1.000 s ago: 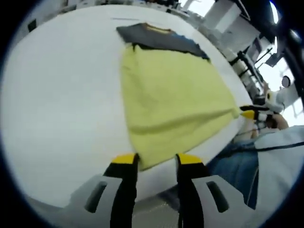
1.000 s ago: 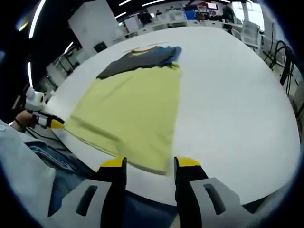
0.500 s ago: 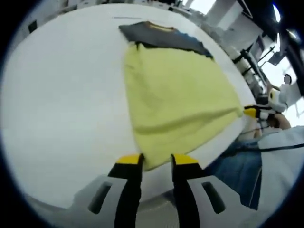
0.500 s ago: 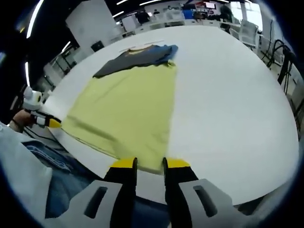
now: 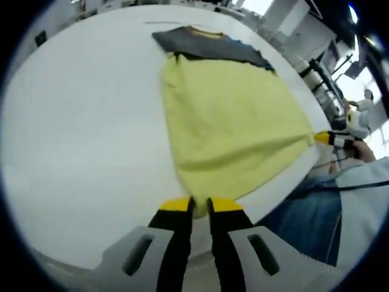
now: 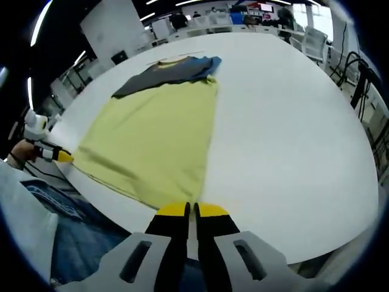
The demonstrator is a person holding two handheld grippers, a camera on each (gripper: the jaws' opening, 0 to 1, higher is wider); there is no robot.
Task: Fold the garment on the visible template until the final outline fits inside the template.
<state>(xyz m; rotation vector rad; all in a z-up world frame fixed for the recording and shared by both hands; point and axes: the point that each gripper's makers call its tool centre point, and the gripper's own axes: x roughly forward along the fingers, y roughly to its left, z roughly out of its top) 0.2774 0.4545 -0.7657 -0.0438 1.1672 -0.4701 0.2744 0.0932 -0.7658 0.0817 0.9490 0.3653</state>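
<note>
A soft yellow garment (image 5: pixel 231 125) lies flat on the smooth white tabletop (image 5: pixel 79 128), overlapping a dark grey shirt (image 5: pixel 209 45) at its far end. Left tool (image 5: pixel 200 205) and right tool (image 6: pixel 190 210) each pinch a near corner, jaws closed.

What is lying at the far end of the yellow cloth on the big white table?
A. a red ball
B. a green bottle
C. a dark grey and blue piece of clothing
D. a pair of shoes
C: past the far edge of the yellow cloth a dark grey and blue garment lies flat on the white table, touching or slightly under the cloth.
</note>
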